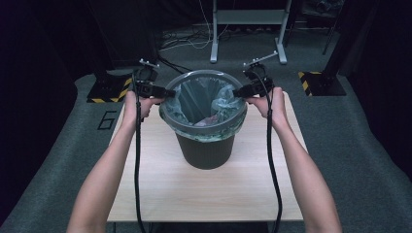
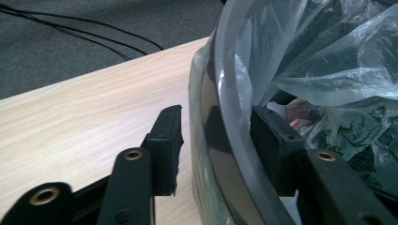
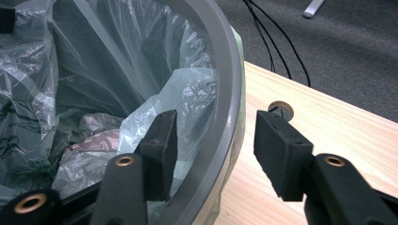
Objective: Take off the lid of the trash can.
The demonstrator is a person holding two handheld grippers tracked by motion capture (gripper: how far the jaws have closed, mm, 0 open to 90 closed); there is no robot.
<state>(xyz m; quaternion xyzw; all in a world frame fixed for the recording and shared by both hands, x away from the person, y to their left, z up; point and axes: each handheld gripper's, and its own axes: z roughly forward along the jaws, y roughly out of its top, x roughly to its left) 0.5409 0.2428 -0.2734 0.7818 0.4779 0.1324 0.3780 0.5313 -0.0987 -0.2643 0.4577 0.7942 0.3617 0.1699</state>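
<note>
A light wooden counter (image 1: 233,189) takes up the lower middle of the high view, with grey carpet (image 1: 359,160) spread around it on every side. At the top centre stands a pale metal frame (image 1: 248,19) on two legs, with thin white wires lying on the floor to its left. Yellow-and-black striped base plates sit at the left (image 1: 109,92) and right (image 1: 320,82) of the frame's middle band. A white outlined figure (image 1: 108,119) is marked on the carpet at the left. In the right gripper view, a round hole (image 3: 280,108) shows in the counter near the centre, and black cables (image 3: 272,37) cross the carpet above it.
</note>
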